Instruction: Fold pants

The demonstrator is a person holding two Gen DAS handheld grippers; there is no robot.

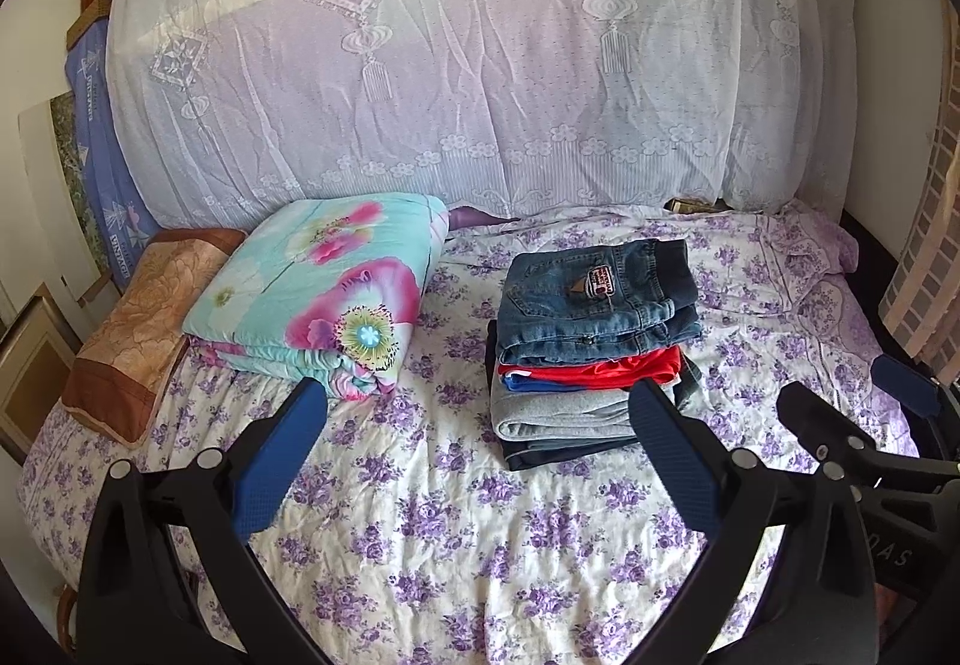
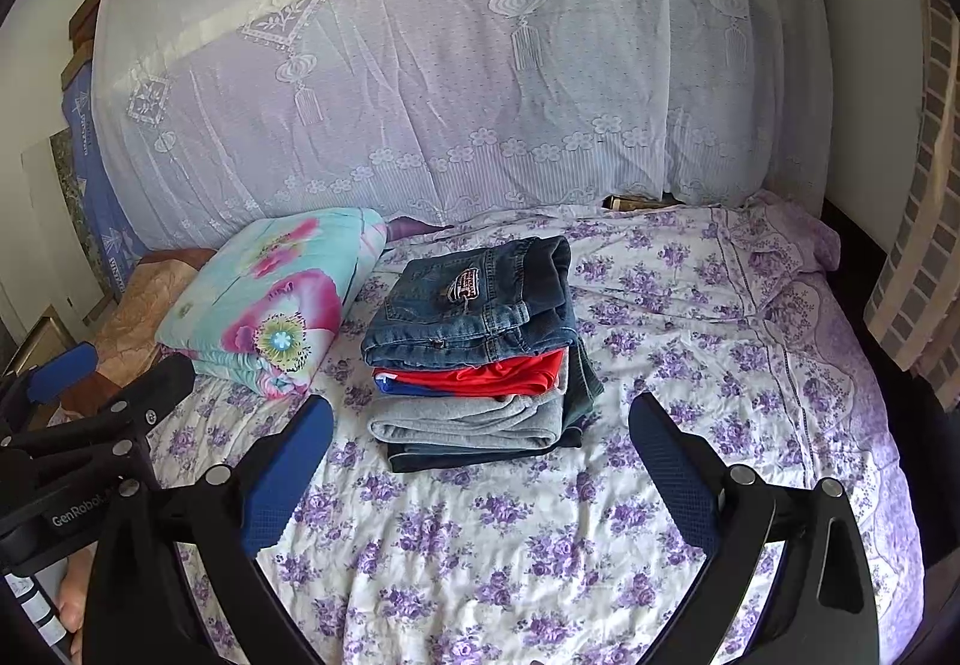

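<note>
- Currently both claws, left gripper [image 1: 477, 407] and right gripper [image 2: 480, 422], gape wide, holding nothing.
- Folded jeans [image 1: 597, 296] top the clothes stack [image 2: 480, 401] mid-bed, beside the quilt [image 1: 318, 299].
- Only the right view shows a hand [image 2: 69, 602], at its lower left edge.

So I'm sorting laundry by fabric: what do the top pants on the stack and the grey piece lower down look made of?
The top pants look like blue denim: faded wash, visible seams, a sewn patch. The grey piece looks like soft matte knit, perhaps sweatshirt fleece, going by its thick rounded folds; I can't be sure.
</note>
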